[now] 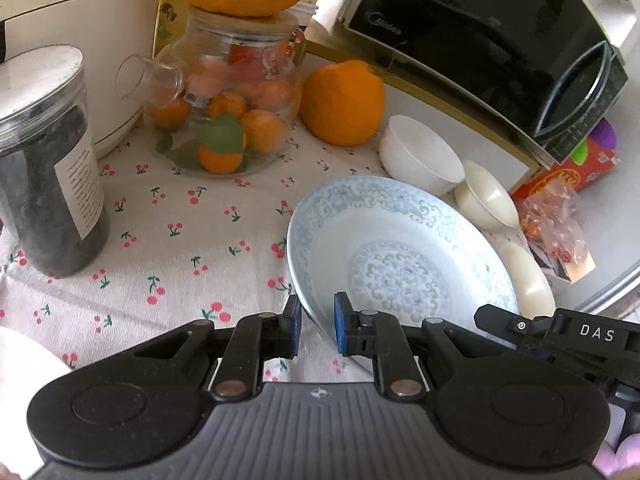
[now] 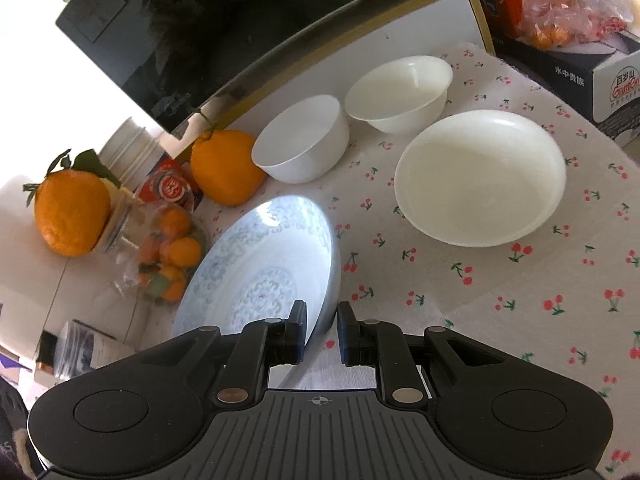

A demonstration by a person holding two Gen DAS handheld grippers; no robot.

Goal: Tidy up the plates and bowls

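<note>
Both my grippers clamped the patterned plate's rim.

My left gripper and right gripper pinched the plate, tilted above the cherry-print surface, near white bowls beside a black oven.

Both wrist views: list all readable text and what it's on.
"DAS": right gripper, seen from the left wrist.
"Midea", faint: microwave door.
"Ganten", cut off, with Chinese characters: dark box.
Dark jar label and red can logo: too blurred to read.
</note>
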